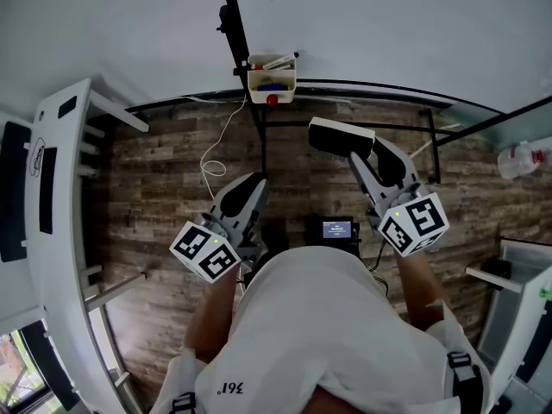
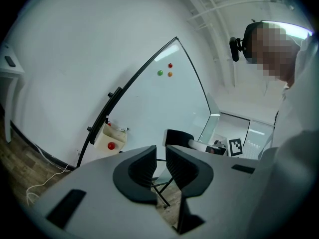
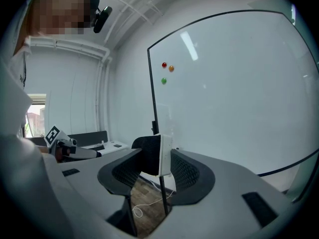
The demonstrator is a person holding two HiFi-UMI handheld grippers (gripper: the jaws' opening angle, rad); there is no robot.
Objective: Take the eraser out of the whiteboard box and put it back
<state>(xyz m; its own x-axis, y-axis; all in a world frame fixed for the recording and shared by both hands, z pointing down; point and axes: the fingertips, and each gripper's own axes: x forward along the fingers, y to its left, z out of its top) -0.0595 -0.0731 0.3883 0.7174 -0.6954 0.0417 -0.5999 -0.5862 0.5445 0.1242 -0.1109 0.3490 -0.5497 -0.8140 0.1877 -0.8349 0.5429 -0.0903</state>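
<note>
The eraser (image 1: 340, 135), black felt on a white back, is clamped between the jaws of my right gripper (image 1: 352, 152), held out in front of the whiteboard (image 1: 388, 24). In the right gripper view the eraser (image 3: 152, 154) stands on edge between the pads, and the gripper (image 3: 158, 157) is shut on it. The whiteboard box (image 1: 272, 83), cream with markers inside and a red knob, hangs on the board's lower edge, up and to the left of the eraser. My left gripper (image 1: 250, 186) hangs lower, apart from both. Its jaws (image 2: 160, 152) are nearly together with nothing between them.
The whiteboard's black stand legs (image 1: 260, 132) and a white cable (image 1: 217, 158) sit on the wooden floor below the box. A white desk (image 1: 52, 188) runs along the left. A plastic bottle (image 1: 517, 158) is at far right. Three coloured magnets (image 3: 167, 69) stick to the board.
</note>
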